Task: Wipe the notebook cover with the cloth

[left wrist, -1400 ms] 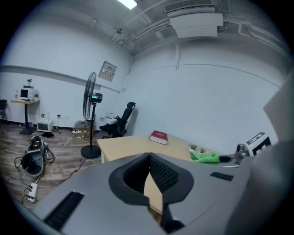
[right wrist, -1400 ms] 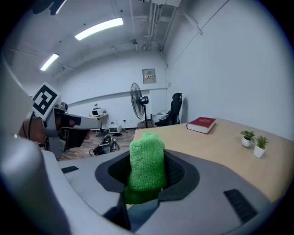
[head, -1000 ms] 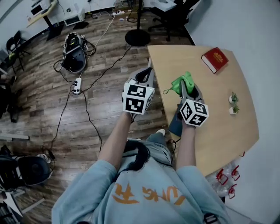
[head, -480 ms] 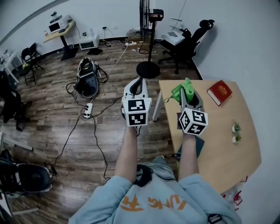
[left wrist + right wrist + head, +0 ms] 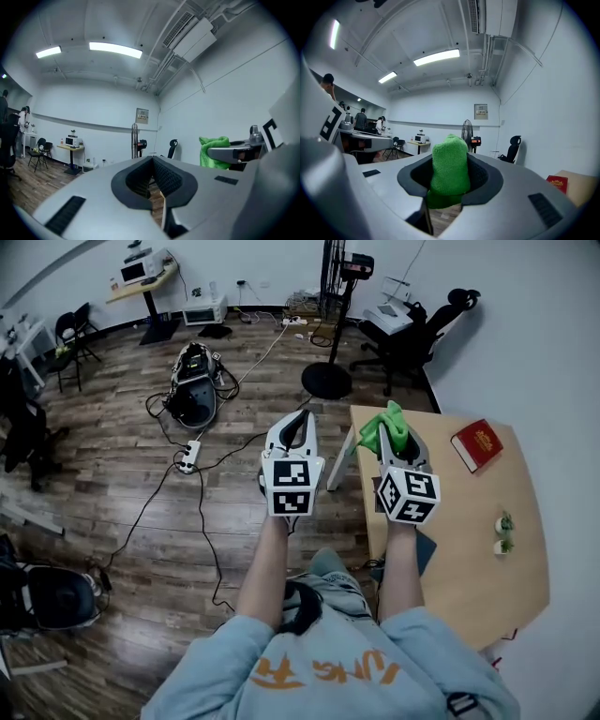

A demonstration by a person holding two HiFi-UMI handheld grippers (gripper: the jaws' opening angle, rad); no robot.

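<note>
Two hand-held grippers are raised side by side at the edge of a light wooden tabletop [image 5: 469, 549]. The right gripper [image 5: 394, 430] grips a bright green terry cloth [image 5: 384, 426]. In its own view the right gripper's fingers [image 5: 483, 176] are clamped on the cloth [image 5: 450, 169], which bulges up between the dark pads. The left gripper [image 5: 298, 420] hangs over the wood-plank floor [image 5: 122, 493] just beside the tabletop's corner. Its fingers [image 5: 136, 180] are pressed together with nothing between them.

The red hardcover notebook [image 5: 477, 444] lies flat near the tabletop's far right side – well apart from the cloth and touched by neither gripper. It shows as a small red block low at the right of the right gripper view [image 5: 557, 183]. Two small potted plants [image 5: 503, 532] stand near the tabletop's right edge.
</note>
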